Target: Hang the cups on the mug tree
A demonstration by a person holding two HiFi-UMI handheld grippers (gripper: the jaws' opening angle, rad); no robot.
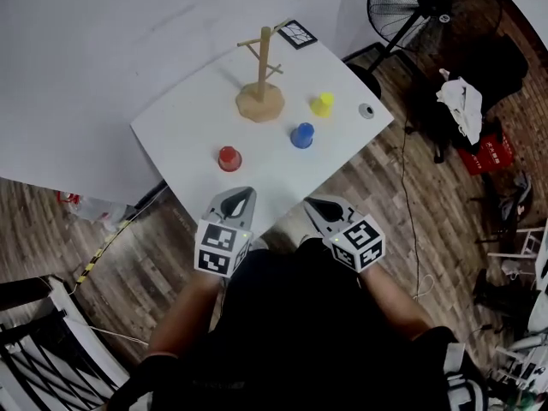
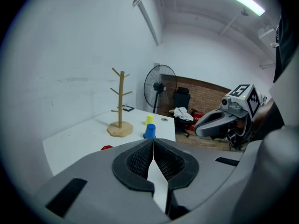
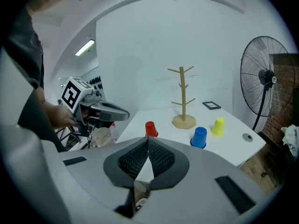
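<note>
1. Overhead, in the head view, a white table (image 1: pixel 193 131) carries the wooden mug tree (image 1: pixel 261 92), with its pegs bare. Three cups stand on the tabletop: the red cup (image 1: pixel 229 157) nearest the person, the blue cup (image 1: pixel 301 135) to its right, and the yellow cup (image 1: pixel 322 104) beyond that, beside the tree's base. The left gripper (image 1: pixel 241 199) and right gripper (image 1: pixel 317 208) hover side by side at the table's near edge, well apart from the cups.

2. Left gripper view: its black ribbed jaws are pressed together, with nothing between them. Ahead lie the mug tree (image 2: pixel 120 111), blue cup (image 2: pixel 149 131), yellow cup (image 2: pixel 149 119) and a sliver of the red cup (image 2: pixel 106 147). The right gripper (image 2: pixel 198 126) shows at the right, and a fan (image 2: pixel 159 85) stands behind the table.

3. Right gripper view: these jaws are likewise closed tight and empty. The red cup (image 3: pixel 150 129) sits just past them, the blue cup (image 3: pixel 199 137) and yellow cup (image 3: pixel 218 126) further right, and the mug tree (image 3: pixel 183 101) behind. The left gripper (image 3: pixel 124 115) is at the left.
</note>
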